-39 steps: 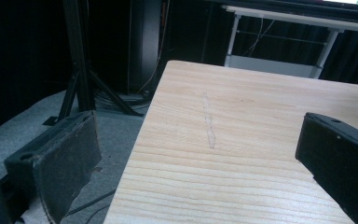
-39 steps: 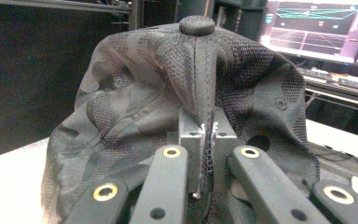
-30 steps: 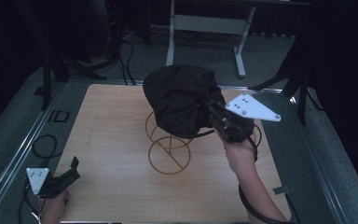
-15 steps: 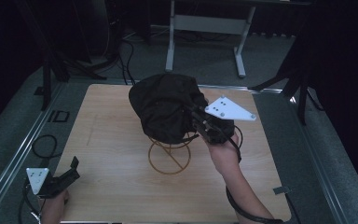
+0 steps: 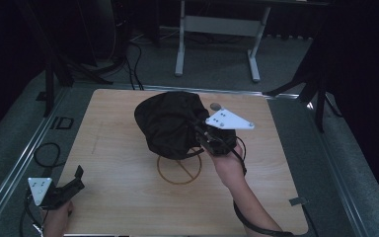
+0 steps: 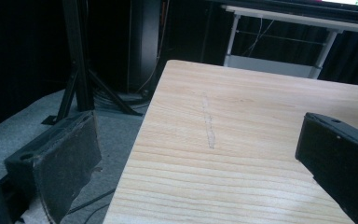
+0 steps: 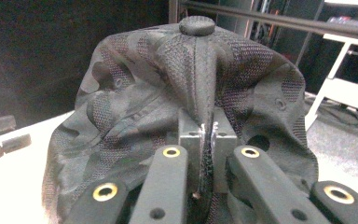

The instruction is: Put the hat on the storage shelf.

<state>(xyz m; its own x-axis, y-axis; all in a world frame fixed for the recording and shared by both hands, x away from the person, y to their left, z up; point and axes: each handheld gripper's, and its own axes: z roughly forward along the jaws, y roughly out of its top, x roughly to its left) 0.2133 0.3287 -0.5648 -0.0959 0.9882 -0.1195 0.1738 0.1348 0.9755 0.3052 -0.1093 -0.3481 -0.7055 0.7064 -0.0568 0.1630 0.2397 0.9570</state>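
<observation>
Two right fingers (image 7: 205, 154) pinched the cap (image 5: 170, 123) mid-frame above the wire stand (image 5: 179, 169); left fingers (image 6: 200, 158) stayed spread. Next, I'd judge, lower it onto the stand.

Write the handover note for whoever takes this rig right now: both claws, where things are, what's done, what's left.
Right claw: shut on the black camouflage fabric cap, pinching a fold of its crown, and holding it in the air above the gold wire stand.
Left claw: open, holds nothing, at the near left corner of the light wooden table.
Stand: upright mid-table, its ring base flat on the wood and its upper part hidden behind the cap.
Done: cap gripped and raised.
Left: probably either seat the cap on the stand or carry it clear; the pictures don't settle which.
</observation>
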